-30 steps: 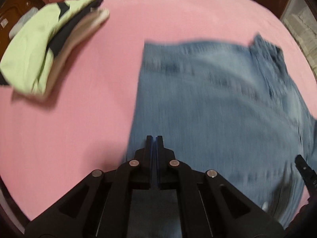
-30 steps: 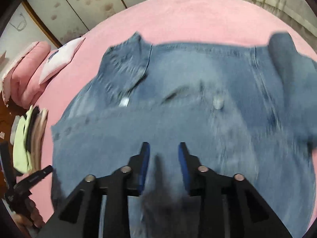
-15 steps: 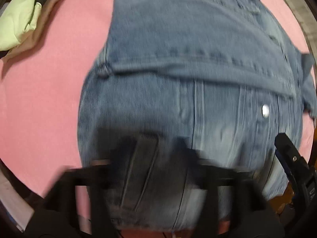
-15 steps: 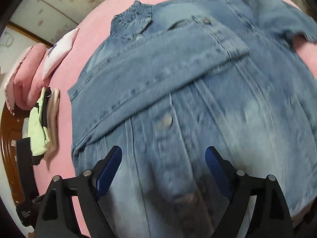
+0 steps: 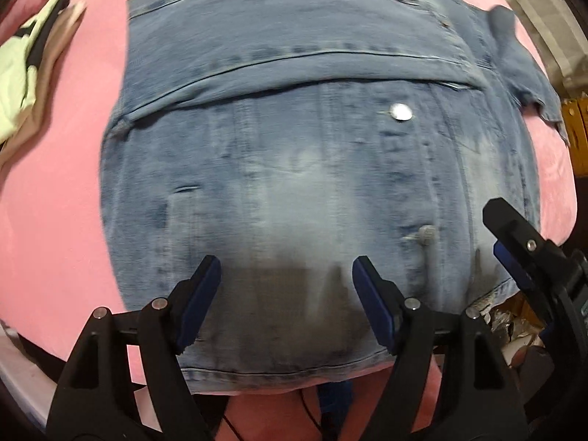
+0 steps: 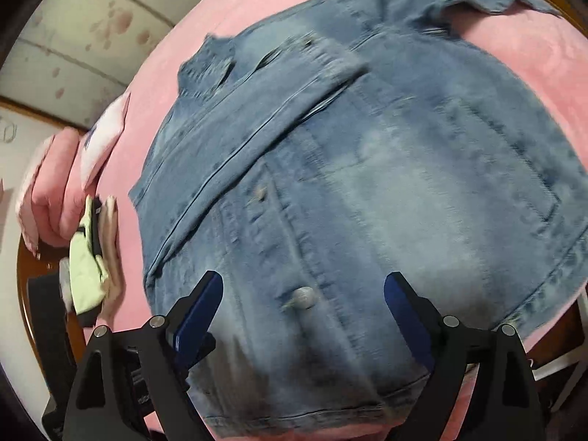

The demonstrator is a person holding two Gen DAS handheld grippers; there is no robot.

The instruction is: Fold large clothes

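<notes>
A blue denim jacket (image 5: 301,169) lies front up on the pink bed (image 5: 55,220), buttons showing. One sleeve (image 5: 294,70) is folded across its chest; the other sleeve (image 5: 522,66) sticks out to the far right. My left gripper (image 5: 286,262) hangs open above the hem, pointing down, nothing between its fingers. My right gripper (image 6: 304,275) hovers over the lower front of the jacket (image 6: 367,183), its jaws opening with nothing between them. It also shows at the right edge of the left wrist view as the right gripper (image 5: 514,235).
A stack of folded clothes (image 5: 22,84), pale green on top, sits on the bed left of the jacket, also seen as the stack (image 6: 88,264). Pink pillows (image 6: 47,183) lie beyond it. The bed's near edge runs just below the hem.
Both grippers went from shut or nearly shut to open and pulled back across the jacket toward its hem. The sleeve now lies folded over the chest.
</notes>
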